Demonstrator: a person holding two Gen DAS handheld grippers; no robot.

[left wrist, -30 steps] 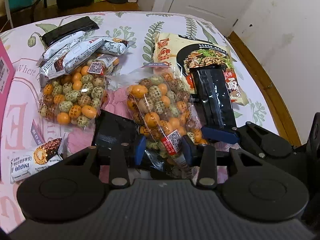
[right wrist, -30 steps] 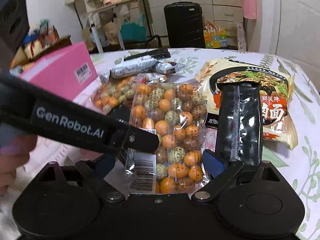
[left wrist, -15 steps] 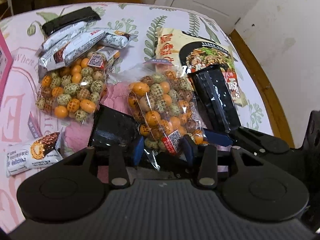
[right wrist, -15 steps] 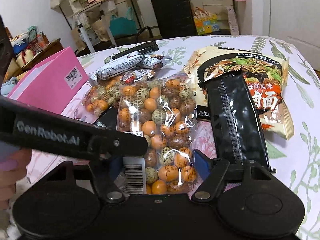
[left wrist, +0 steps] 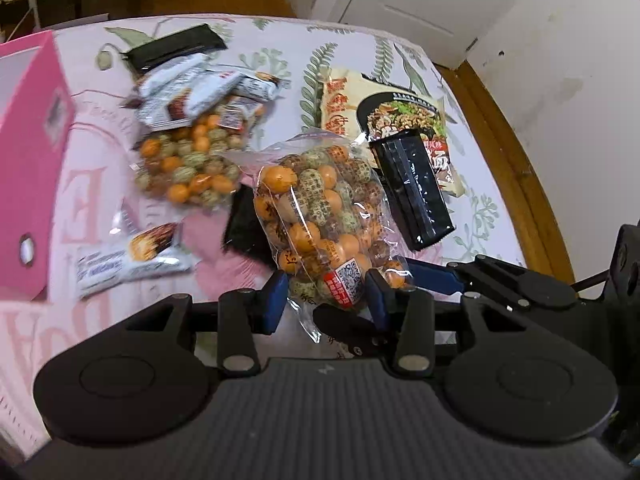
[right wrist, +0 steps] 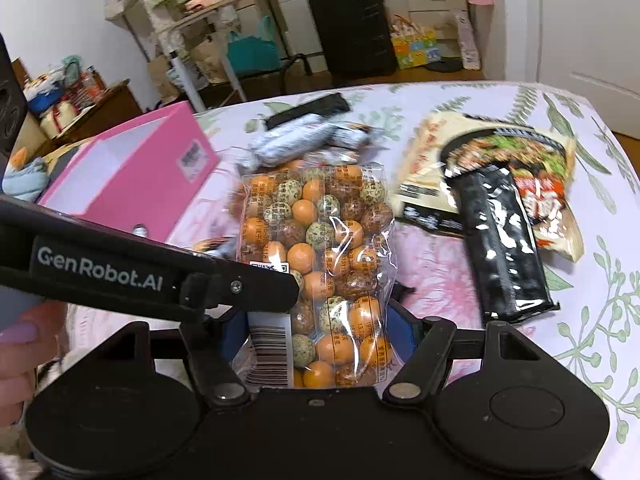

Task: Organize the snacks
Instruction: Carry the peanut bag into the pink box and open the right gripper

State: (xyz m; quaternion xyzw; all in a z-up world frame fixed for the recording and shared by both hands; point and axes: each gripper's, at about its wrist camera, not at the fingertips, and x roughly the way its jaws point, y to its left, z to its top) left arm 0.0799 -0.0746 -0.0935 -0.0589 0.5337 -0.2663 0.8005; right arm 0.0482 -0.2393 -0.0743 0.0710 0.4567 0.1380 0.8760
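The clear bag of coated nuts is clamped at its lower end by both closed jaws, seemingly for carrying to the pink box.

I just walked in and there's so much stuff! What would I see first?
First you'd see the clear bag of orange and speckled candy balls, in the middle, pinched at its near end by both the left gripper and the right gripper. A bright pink box stands to the left, and a noodle packet lies to the right under a shiny black packet.
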